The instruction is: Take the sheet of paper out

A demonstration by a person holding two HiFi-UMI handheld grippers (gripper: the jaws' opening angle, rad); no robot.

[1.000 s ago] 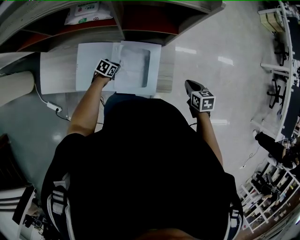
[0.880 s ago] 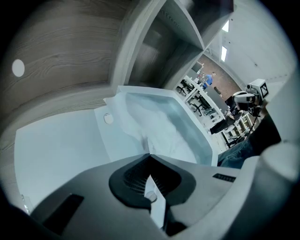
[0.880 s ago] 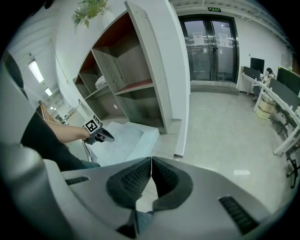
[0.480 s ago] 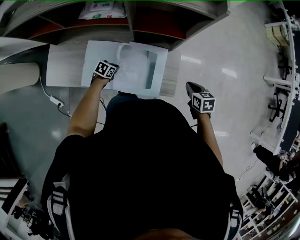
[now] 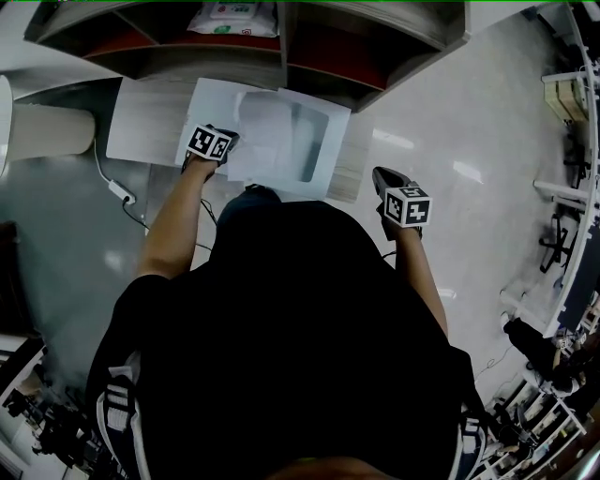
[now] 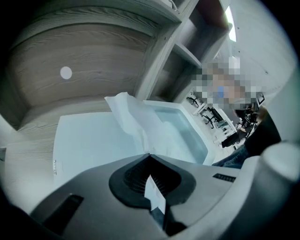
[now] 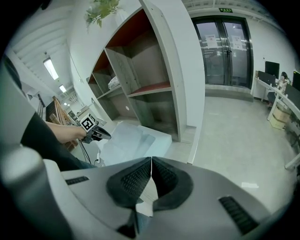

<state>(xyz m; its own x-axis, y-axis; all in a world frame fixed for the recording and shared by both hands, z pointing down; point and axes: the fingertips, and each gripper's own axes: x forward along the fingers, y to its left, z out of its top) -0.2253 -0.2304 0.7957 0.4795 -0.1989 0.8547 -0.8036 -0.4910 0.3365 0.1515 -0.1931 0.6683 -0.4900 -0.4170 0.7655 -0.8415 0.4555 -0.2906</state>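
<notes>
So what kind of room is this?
Probably an office or workroom. There's a tall open shelf, glass doors with a green exit sign above them, and desks along one side of a shiny floor.

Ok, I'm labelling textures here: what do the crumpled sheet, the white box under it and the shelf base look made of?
Sheet: thin matte white paper, slightly translucent, creased and standing up.
Box: smooth white plastic or coated card, going by its faint sheen; I can't tell which.
Shelf base: likely wood-grain laminate, with streaky grey-brown lines.
</notes>
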